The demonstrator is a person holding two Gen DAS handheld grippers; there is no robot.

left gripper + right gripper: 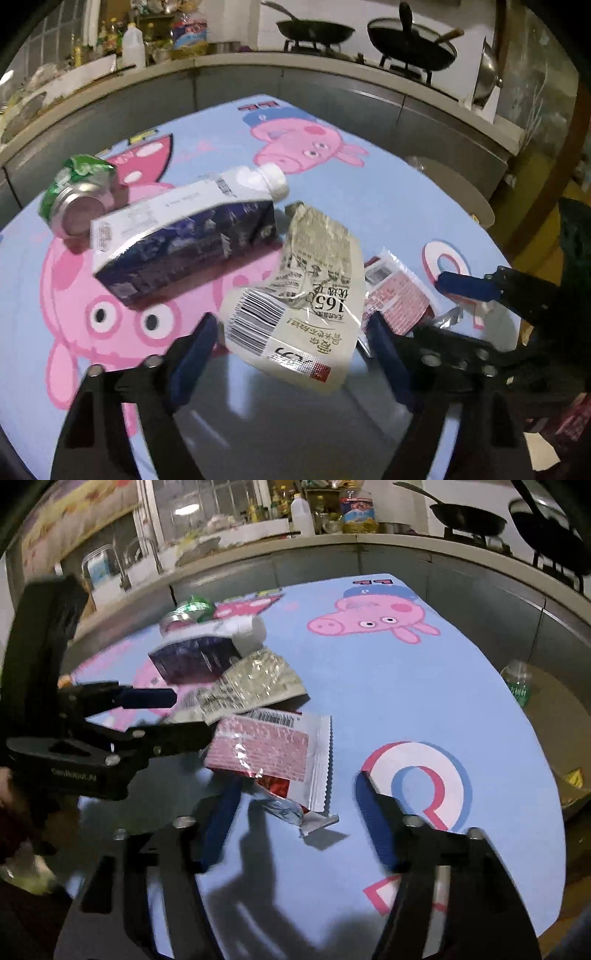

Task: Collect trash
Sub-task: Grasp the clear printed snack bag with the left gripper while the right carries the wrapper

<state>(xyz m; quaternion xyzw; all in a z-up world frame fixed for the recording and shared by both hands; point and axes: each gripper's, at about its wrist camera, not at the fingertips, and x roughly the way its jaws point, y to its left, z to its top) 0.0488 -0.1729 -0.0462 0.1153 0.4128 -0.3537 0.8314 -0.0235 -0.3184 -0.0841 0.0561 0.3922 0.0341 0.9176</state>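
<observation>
Spread wide, my left gripper straddles the cream barcode wrapper beside the milk carton; I should lower squarely before pinching.

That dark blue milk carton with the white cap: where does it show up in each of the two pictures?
Left wrist view: the carton lies on its side, left of centre, large and close.
Right wrist view: the carton sits upper left, smaller and farther off.
Shared landmark: the crushed green can right behind it.
</observation>
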